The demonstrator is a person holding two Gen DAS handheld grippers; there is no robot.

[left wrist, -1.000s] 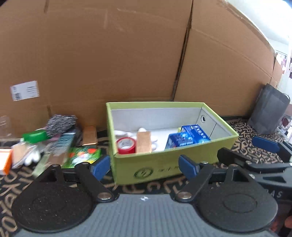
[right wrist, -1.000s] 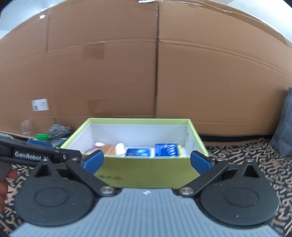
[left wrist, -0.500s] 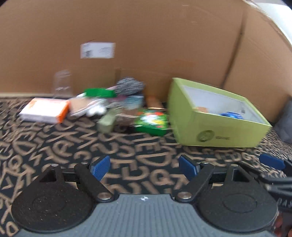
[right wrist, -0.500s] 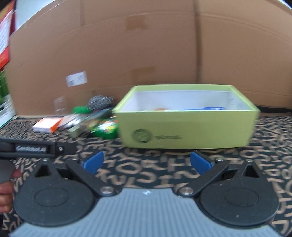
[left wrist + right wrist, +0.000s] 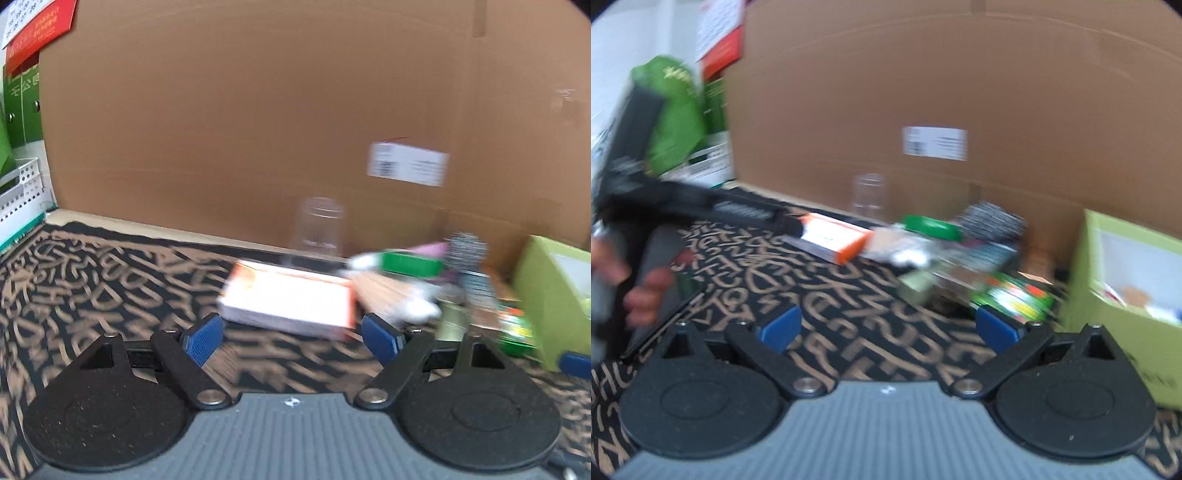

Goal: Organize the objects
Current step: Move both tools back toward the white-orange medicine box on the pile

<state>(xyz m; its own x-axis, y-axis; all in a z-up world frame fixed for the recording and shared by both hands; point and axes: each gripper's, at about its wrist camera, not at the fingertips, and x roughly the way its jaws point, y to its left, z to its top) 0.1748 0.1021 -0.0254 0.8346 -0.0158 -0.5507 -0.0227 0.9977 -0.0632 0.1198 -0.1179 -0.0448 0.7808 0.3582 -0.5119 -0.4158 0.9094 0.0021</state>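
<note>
Standing at the right edge of both views, the lime-green box (image 5: 1123,295) showed a pale inner wall and, in the right wrist view, a few small items inside, one tan, one white with a red trace (too blurred to name). A clear empty jar (image 5: 319,227) stood upright against the cardboard wall (image 5: 258,129), behind the clutter.

Beside the box lay the loose things to be sorted, on a black cloth patterned with tan letters (image 5: 92,295). A white-and-orange carton (image 5: 288,299) lay flat at the left end of the pile, and to its right came a green-capped item (image 5: 410,264), a grey metallic scourer (image 5: 465,247) and a bright green packet (image 5: 1015,295) close to the box's front corner. A white shipping label (image 5: 408,168) was stuck on the cardboard. At the far left stood a white perforated basket (image 5: 18,192) and green boxes.

The left gripper (image 5: 291,338) hung low over the cloth, its blue pads spread wide with nothing between them, the carton just beyond them. The right gripper (image 5: 888,326) was likewise spread and empty, pointing at the pile. In the right wrist view the person's left hand (image 5: 646,291) gripped the other tool's handle, whose tip reached the carton's near end (whether it touched could not be told).
</note>
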